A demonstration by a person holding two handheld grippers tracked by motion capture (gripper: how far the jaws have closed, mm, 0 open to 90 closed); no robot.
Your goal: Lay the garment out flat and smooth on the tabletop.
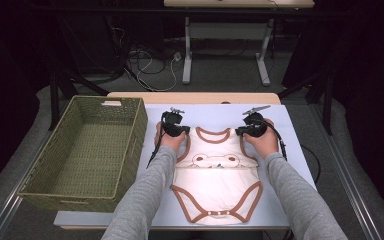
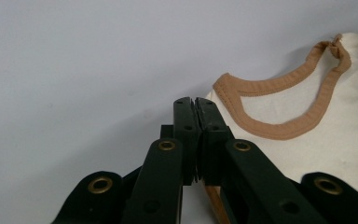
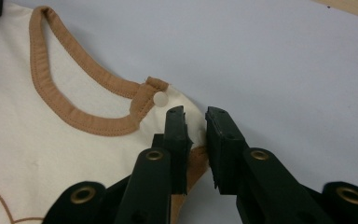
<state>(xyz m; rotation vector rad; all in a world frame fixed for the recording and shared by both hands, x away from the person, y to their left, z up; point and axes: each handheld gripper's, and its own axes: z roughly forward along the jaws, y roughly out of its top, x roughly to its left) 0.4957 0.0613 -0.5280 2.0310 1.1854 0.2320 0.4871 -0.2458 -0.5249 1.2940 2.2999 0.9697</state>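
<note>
Where the high view takes in the whole pale blue surface (image 1: 290,150), we record one cream baby bodysuit with brown trim and a bear print (image 1: 215,182), lying flat at its middle, neckline away from the person, and one empty green woven basket (image 1: 80,155) just left of it. Left gripper (image 1: 174,129) and right gripper (image 1: 251,128) sit at the garment's two shoulders. From the left gripper view we note jaws clenched on the cream shoulder edge (image 2: 209,105). From the right gripper view we note a white snap button (image 3: 160,98) and jaws nearly together, shoulder fabric pinched between.
</note>
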